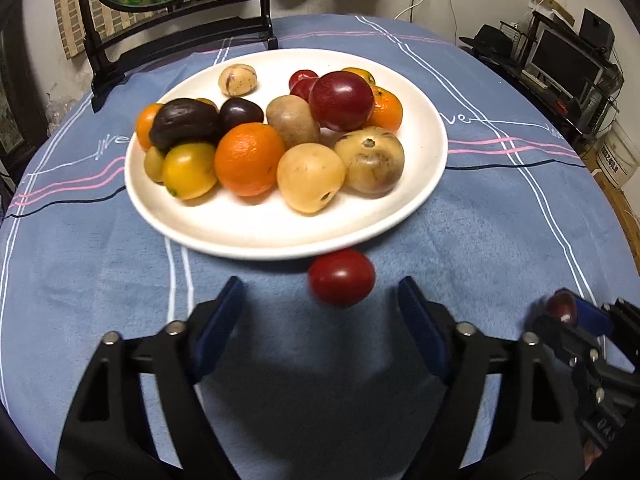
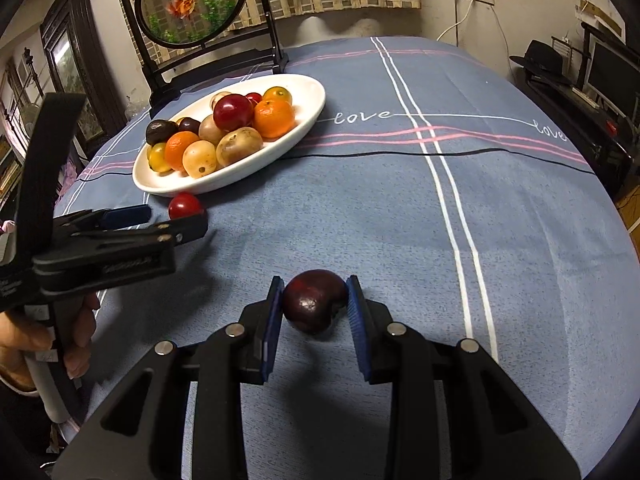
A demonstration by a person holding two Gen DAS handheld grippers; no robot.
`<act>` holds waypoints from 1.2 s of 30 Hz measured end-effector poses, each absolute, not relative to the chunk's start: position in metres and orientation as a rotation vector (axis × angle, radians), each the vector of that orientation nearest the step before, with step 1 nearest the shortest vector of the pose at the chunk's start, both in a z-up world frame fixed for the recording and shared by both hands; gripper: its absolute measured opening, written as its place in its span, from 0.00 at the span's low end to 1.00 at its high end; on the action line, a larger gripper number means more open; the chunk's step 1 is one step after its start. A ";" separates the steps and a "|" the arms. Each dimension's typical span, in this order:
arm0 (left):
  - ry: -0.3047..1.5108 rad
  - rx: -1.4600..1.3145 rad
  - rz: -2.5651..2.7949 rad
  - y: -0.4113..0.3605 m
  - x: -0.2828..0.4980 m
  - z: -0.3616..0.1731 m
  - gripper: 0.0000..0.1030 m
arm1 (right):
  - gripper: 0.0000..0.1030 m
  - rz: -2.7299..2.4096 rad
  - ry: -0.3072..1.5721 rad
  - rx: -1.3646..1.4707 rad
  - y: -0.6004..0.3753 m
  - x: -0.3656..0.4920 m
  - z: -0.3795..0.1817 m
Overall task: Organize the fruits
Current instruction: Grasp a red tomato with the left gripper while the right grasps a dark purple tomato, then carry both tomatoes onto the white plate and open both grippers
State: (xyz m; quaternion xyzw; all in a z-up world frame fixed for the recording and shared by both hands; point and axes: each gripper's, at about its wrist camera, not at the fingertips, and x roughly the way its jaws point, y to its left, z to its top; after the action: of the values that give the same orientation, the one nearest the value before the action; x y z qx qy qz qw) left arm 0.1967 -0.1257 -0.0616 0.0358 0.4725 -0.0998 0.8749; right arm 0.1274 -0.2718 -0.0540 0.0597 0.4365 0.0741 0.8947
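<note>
A white plate (image 1: pixel 256 236) holds several fruits: oranges, red plums, dark plums, kiwis and pale round fruits. It also shows in the right wrist view (image 2: pixel 312 120). A small red fruit (image 1: pixel 341 277) lies on the blue cloth just in front of the plate rim; it also shows in the right wrist view (image 2: pixel 185 206). My left gripper (image 1: pixel 320 292) is open, its fingers on either side of and just short of that red fruit. My right gripper (image 2: pixel 314 292) is shut on a dark red plum (image 2: pixel 314 300), low over the cloth. It shows at the left wrist view's right edge (image 1: pixel 568 308).
A round table under a blue cloth (image 2: pixel 400 220) with white and pink stripes. A black-framed round fish picture on a stand (image 2: pixel 192 4) stands behind the plate. Shelves with a monitor and a black hat (image 1: pixel 488 40) are at the right.
</note>
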 end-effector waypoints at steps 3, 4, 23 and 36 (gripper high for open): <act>1.001 0.076 -0.196 -0.128 0.203 -0.066 0.59 | 0.31 0.166 0.903 0.125 -0.271 0.125 -0.054; 0.994 0.080 -0.188 -0.129 0.203 -0.066 0.53 | 0.31 0.169 0.903 0.124 -0.271 0.125 -0.054; 0.942 0.069 -0.241 -0.095 0.170 -0.048 0.32 | 0.31 0.197 0.907 0.141 -0.262 0.114 -0.051; 0.792 0.060 -0.281 -0.066 0.166 0.008 0.32 | 0.31 0.257 0.782 0.122 -0.233 0.139 0.002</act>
State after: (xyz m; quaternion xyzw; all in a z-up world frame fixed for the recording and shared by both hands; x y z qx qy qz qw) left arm 0.1664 -0.0659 0.0083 0.0291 0.3844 -0.1364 0.9126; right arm 0.1385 -0.2330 0.0020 0.0592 0.3798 0.1249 0.9147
